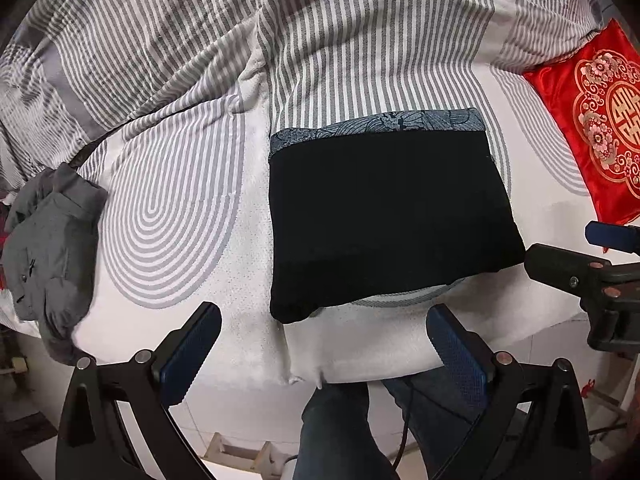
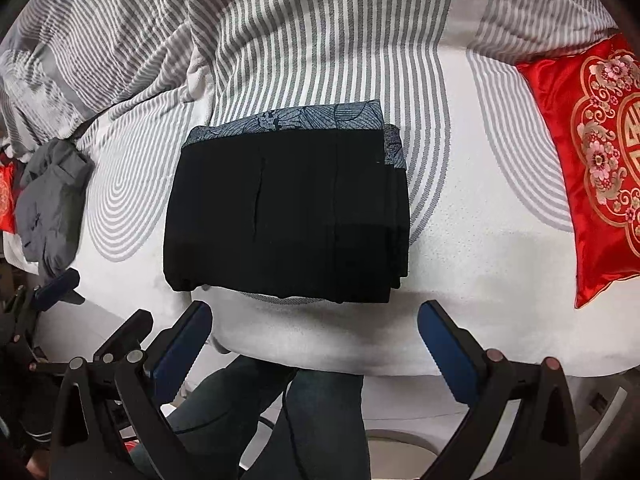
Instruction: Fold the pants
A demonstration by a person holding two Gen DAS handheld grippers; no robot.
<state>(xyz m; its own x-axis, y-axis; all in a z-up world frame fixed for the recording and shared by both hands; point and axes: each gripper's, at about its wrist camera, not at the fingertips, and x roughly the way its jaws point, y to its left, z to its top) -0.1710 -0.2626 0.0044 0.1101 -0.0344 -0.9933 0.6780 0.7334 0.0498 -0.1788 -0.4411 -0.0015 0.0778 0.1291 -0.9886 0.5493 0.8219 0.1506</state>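
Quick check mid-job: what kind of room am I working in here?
Most likely a bedroom: the folded black pants lie on a bed with a striped grey duvet and a red embroidered pillow.

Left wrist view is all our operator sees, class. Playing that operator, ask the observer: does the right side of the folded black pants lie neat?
Observer: Not quite. The right wrist view shows the folded black pants with stacked layer edges stepping along that side.
Operator: Do the right tongs hold anything?
Observer: No. The right tongs stand open with nothing between them.
Operator: Any mark on the top face?
Observer: Yes, a thin vertical slit left of centre.
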